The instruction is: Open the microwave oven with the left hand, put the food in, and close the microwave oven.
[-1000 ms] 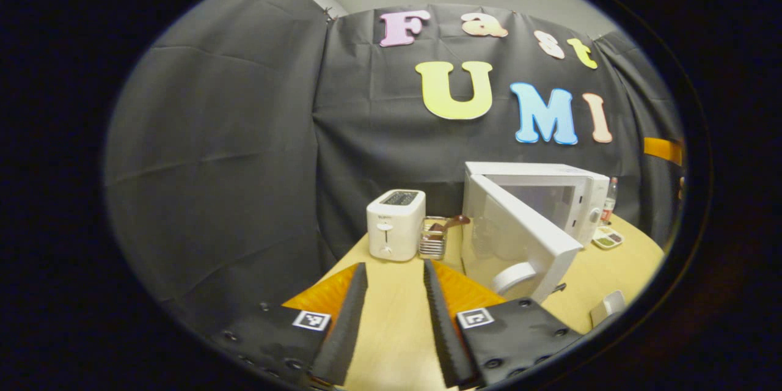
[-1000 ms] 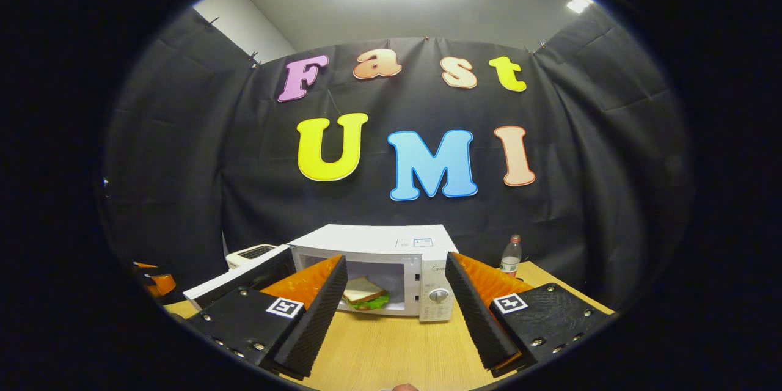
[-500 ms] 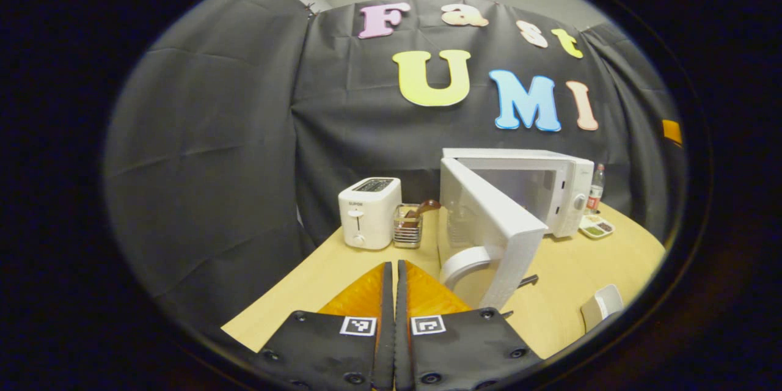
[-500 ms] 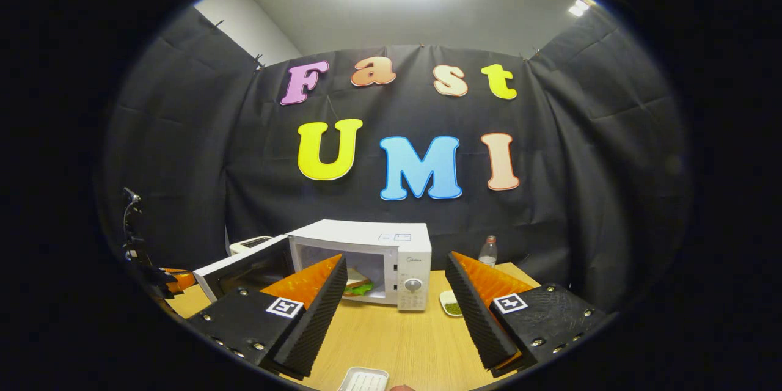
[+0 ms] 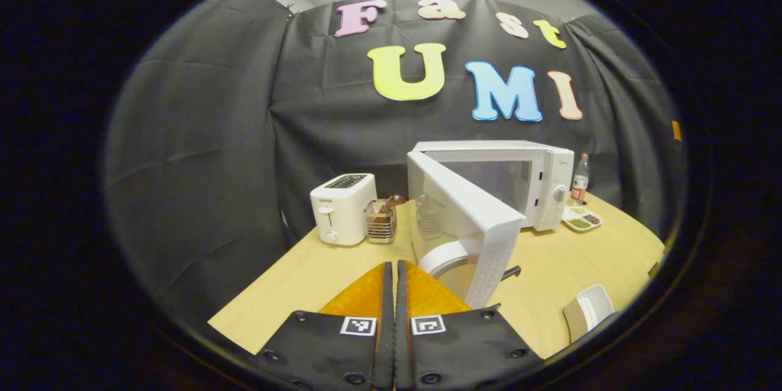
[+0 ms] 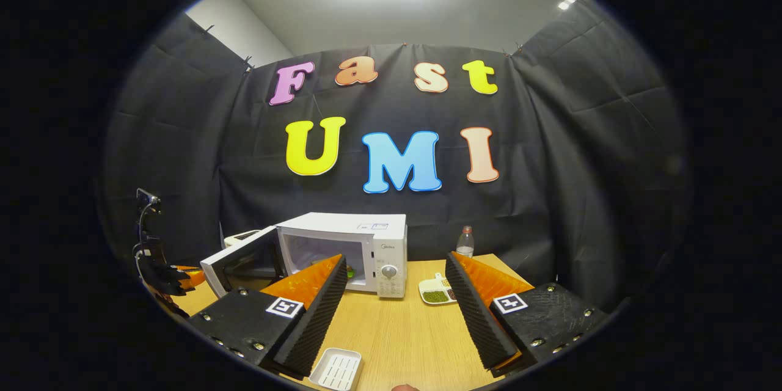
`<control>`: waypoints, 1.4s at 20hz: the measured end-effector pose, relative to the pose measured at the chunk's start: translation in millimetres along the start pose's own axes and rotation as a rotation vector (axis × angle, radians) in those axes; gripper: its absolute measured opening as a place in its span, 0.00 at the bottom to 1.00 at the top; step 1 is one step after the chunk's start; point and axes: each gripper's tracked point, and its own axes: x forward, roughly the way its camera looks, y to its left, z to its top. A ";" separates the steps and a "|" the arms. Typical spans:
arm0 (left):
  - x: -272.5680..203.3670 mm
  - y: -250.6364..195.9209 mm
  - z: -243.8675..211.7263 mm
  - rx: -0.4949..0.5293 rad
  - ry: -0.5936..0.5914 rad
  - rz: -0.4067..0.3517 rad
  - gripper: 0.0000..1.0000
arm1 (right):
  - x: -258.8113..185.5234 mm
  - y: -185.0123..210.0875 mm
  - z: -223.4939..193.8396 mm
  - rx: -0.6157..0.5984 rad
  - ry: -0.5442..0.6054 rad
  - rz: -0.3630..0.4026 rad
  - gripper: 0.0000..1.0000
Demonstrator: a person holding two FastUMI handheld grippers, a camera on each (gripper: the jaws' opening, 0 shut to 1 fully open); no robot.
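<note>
The white microwave (image 5: 537,174) stands at the back of the wooden table (image 5: 287,284), its door (image 5: 467,217) swung wide open toward me. In the left gripper view my left gripper (image 5: 391,284) is shut with nothing between its fingers, just short of the door's curved handle (image 5: 446,255). In the right gripper view the microwave (image 6: 372,238) sits well ahead with its door (image 6: 235,259) open to the left. A bit of the sandwich (image 6: 350,269) shows inside the cavity, mostly hidden behind a finger. My right gripper (image 6: 394,311) is open and empty, back over the table.
A white toaster (image 5: 342,208) and a wire basket of utensils (image 5: 380,220) stand left of the microwave. A bottle (image 6: 465,241) and a divided dish (image 6: 437,292) sit to its right. A small white tray (image 6: 336,369) lies near the front edge.
My left gripper went from open to shut and drew back from the door. My right gripper, still open, pulled away from the microwave, leaving the sandwich inside.
</note>
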 end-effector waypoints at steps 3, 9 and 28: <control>3.0 -27.9 2.8 0.015 -0.001 -0.036 0.07 | -7.5 -10.0 0.1 -0.006 0.007 0.013 0.97; 15.5 -83.5 14.0 0.055 -0.009 -0.144 0.07 | -6.0 -21.3 0.5 0.003 0.010 -0.020 0.97; 120.9 -204.5 52.2 0.061 -0.005 -0.489 0.07 | 35.3 -32.0 7.4 -0.039 0.035 -0.204 0.97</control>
